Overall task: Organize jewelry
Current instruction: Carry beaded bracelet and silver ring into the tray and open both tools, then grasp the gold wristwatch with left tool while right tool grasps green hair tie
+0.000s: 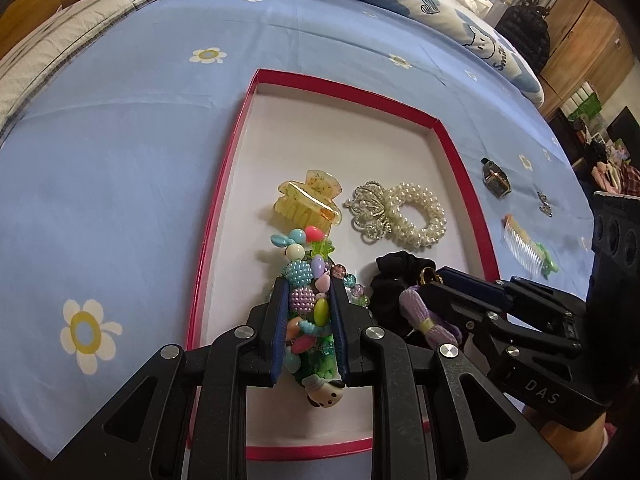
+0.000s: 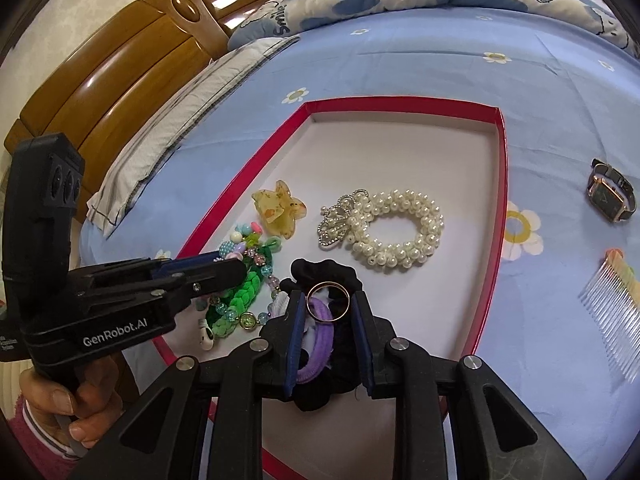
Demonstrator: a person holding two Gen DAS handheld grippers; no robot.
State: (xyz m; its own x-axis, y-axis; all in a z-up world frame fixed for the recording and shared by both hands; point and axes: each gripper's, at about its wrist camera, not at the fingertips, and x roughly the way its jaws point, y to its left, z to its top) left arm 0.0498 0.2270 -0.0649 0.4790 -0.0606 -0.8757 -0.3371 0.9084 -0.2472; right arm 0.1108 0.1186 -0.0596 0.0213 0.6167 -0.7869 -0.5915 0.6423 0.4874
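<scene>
A red-rimmed tray (image 1: 224, 184) (image 2: 502, 184) lies on the blue bedsheet. In it are a yellow claw clip (image 1: 308, 204) (image 2: 280, 208), a pearl bracelet with a crown charm (image 1: 404, 216) (image 2: 392, 228), a black scrunchie (image 1: 392, 280) (image 2: 320, 272) and a purple hair tie (image 1: 424, 316) (image 2: 320, 336). My left gripper (image 1: 308, 292) is shut on a colourful bead bracelet (image 1: 308, 300) (image 2: 240, 300) over the tray. My right gripper (image 2: 328, 300) is shut on a gold ring (image 2: 328, 300) (image 1: 430, 276) above the scrunchie.
Right of the tray on the sheet lie a square watch (image 1: 496, 178) (image 2: 610, 194), a clear hair comb (image 1: 528, 246) (image 2: 612, 312) and a small silver piece (image 1: 544, 202). Pillows and a wooden headboard (image 2: 132, 80) stand beyond the tray.
</scene>
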